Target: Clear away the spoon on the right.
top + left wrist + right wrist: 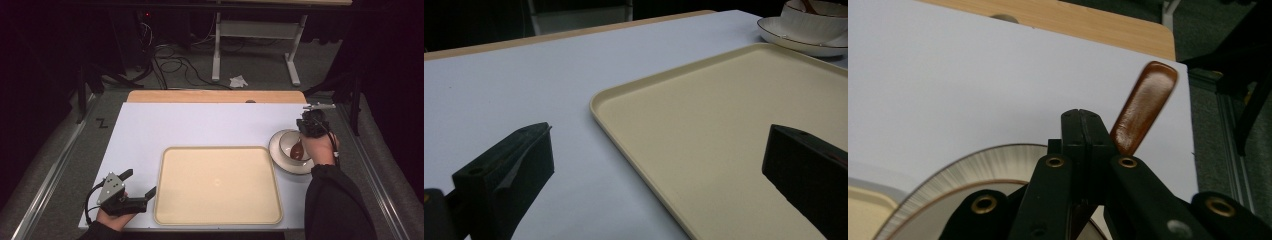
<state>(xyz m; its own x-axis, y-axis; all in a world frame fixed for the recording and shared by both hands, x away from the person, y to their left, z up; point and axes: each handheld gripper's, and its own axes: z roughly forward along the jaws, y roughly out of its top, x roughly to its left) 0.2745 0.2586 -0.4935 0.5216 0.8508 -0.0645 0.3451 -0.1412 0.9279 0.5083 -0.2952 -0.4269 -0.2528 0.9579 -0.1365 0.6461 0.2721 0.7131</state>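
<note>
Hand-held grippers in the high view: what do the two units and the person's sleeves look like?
Both are black. The left hand-held gripper carries a grey three-cornered plate on top, has two blocky black jaws, and trails a black cable. The right hand-held gripper has black jaw arms with brass-coloured rivets in its own view, and a grey plate and a cable in the high view. Both sleeves are dark; the right sleeve is loose.

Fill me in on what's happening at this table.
A person sits at a white table with a gripper in each hand. The right gripper is shut on the handle of a brown wooden spoon, whose scoop end sits in a white bowl on a saucer at the table's right side. The left gripper rests open near the front left corner of an empty cream tray, holding nothing.
</note>
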